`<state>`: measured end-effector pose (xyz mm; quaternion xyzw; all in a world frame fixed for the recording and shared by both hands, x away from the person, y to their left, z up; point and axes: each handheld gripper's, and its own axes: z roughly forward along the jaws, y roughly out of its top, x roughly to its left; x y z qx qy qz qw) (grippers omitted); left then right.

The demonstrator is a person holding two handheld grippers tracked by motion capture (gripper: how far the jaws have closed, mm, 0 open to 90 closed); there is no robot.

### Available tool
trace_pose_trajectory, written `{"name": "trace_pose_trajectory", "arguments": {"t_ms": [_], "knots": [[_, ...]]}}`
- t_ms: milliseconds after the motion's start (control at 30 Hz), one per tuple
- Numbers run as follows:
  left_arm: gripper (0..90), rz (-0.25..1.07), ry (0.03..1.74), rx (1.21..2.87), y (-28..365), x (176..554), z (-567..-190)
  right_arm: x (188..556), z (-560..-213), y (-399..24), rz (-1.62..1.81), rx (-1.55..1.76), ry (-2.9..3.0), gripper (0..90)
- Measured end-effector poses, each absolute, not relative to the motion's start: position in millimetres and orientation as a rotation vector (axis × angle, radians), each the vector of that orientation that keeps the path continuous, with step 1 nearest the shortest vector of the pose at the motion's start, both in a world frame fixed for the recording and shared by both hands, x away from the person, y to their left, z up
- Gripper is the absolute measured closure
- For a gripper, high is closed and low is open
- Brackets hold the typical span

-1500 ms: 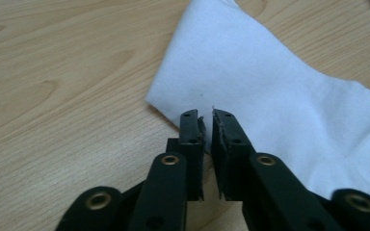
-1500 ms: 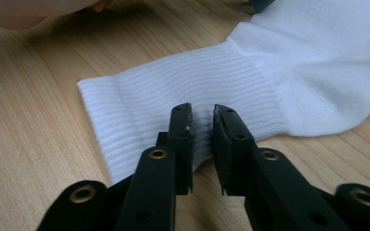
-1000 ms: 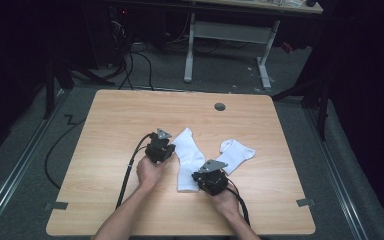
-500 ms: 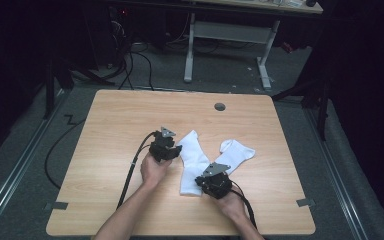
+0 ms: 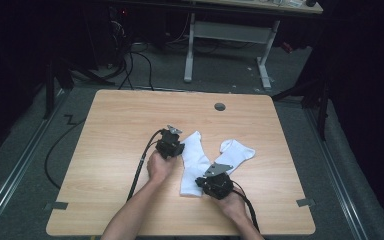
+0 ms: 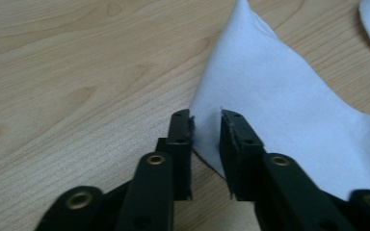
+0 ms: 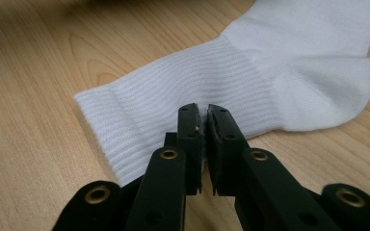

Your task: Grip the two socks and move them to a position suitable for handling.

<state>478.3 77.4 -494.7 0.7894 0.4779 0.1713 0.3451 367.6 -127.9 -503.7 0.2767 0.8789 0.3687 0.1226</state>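
We count two white fabric socks on the light wooden worktop (image 5: pixel 120 125), lying side by side near its middle, and two black hand-held grippers, one in each of the person's hands. The flat, smooth white sock (image 5: pixel 194 165) lies on the left, its tip pointing away from the person; the ribbed white sock (image 5: pixel 235 152) lies on the right, its cuff toward the person. In the high view the two socks meet or overlap at their near ends (we cannot tell which).

The left gripper (image 6: pixel 206 126) sits at the left edge of the smooth sock (image 6: pixel 279 101). Its fingers have just been closing and stand a little apart, with the sock's edge between them, not plainly pinched. The right gripper (image 7: pixel 203 120) has its fingers drawn together, clamped on a fold of the ribbed sock (image 7: pixel 212 82) at the cuff.

Both socks lie well inside the worktop's edges. Bare wood runs wide to the left, to the right and toward the far edge, where one small round dark grommet (image 5: pixel 220 106) sits. Beyond the worktop stands one white-legged desk (image 5: pixel 230 30).
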Motion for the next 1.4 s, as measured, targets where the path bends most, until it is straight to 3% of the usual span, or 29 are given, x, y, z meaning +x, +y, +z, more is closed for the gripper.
{"name": "trace_pose_trajectory", "arguments": {"t_ms": [100,333,633,833,1000,1167,1233,1400], "knots": [[88.2,0.402,1.241,2.051,79.7,479.0,-494.0,367.2,-504.9,-128.9,1.095,0.825,2.556,84.4],[89.7,0.369,1.192,1.992,89.9,470.5,-482.7,368.9,-505.3,-129.8,1.107,0.829,2.559,84.4],[89.8,0.393,0.983,1.973,95.3,430.1,-450.8,370.4,-505.5,-124.9,1.096,0.828,2.54,84.2],[89.7,0.384,0.869,2.069,81.4,406.6,-457.4,370.7,-506.2,-124.2,1.1,0.832,2.528,84.1],[89.4,0.299,0.837,2.154,67.7,395.8,-480.3,371.1,-506.4,-124.7,1.104,0.834,2.529,84.0],[86.9,0.255,0.854,2.139,69.8,392.7,-486.2,371.0,-507.0,-125.4,1.112,0.827,2.526,83.9],[79.0,0.263,0.874,2.105,77.0,392.5,-481.2,371.1,-507.0,-125.4,1.113,0.827,2.526,83.9],[74.0,0.298,0.93,2.036,93.3,396.2,-470.4,370.5,-507.2,-125.4,1.112,0.83,2.523,83.9]]}}
